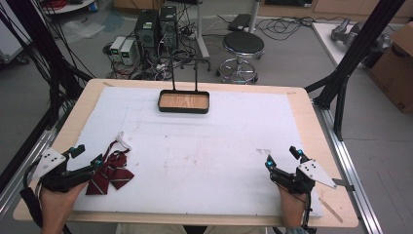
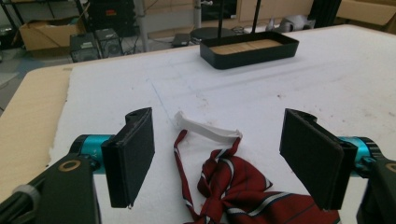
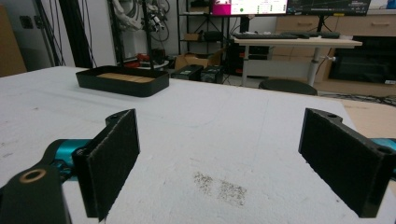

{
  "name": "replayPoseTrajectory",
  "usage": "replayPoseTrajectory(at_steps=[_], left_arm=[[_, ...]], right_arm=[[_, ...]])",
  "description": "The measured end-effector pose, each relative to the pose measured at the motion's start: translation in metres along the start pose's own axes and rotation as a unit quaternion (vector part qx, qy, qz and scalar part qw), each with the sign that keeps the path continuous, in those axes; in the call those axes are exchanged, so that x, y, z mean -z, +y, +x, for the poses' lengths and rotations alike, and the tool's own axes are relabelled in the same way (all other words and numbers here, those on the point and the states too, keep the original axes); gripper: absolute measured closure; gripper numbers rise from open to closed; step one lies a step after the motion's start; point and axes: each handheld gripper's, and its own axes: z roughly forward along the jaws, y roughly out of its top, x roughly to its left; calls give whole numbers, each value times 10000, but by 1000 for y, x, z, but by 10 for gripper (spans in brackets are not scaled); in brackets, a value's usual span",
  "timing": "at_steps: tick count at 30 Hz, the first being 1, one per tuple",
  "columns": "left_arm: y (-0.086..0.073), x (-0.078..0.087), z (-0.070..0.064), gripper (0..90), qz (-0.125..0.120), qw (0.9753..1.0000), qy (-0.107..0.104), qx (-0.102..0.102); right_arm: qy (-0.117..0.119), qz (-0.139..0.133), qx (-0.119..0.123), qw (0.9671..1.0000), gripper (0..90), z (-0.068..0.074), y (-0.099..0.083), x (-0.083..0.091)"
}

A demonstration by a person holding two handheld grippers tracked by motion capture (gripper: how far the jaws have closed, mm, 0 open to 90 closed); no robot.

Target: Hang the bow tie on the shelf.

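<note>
High view: left tongs (image 1: 86, 155) apart at counter (image 1: 302, 105) near-left corner, striped bow tie (image 1: 113, 170) just beside. Right tongs (image 1: 283, 157) apart, near-right corner.
Left gripper view: bow tie (image 2: 243, 189) between jaws; black tray (image 2: 249, 49) at far edge.
Right gripper view: jaws wide over bare white mat (image 3: 224, 126).

This place is a robotics lab or a research workshop. In the high view, a wooden table (image 1: 311, 122) with a white foam sheet (image 1: 219, 146) on it stands inside a frame of black metal beams (image 1: 363, 46). Behind the table, two computer towers (image 1: 157, 30) sit on the grey floor, with many loose cables (image 1: 287, 23) around them. A round black stool (image 1: 243, 45) is near them, and a cardboard box (image 1: 397, 68) is at the right. In the right gripper view, a long desk (image 3: 299, 43) carries keyboards, and monitors (image 3: 289, 6) with bright screens stand above it.
</note>
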Motion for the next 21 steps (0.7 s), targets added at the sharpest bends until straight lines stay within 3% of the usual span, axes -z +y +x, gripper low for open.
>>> replayPoseTrajectory(at_steps=[8,10,21], left_arm=[[-13,-11,5,288,423,9989,178,-72],[-17,-14,7,307,554,9984,146,-11],[-24,-25,9,426,1245,9922,23,-50]], right_arm=[[-5,2,-1,10000,115,0,0,0],[-4,-3,13,10000,115,0,0,0],[-1,43,13,10000,115,0,0,0]])
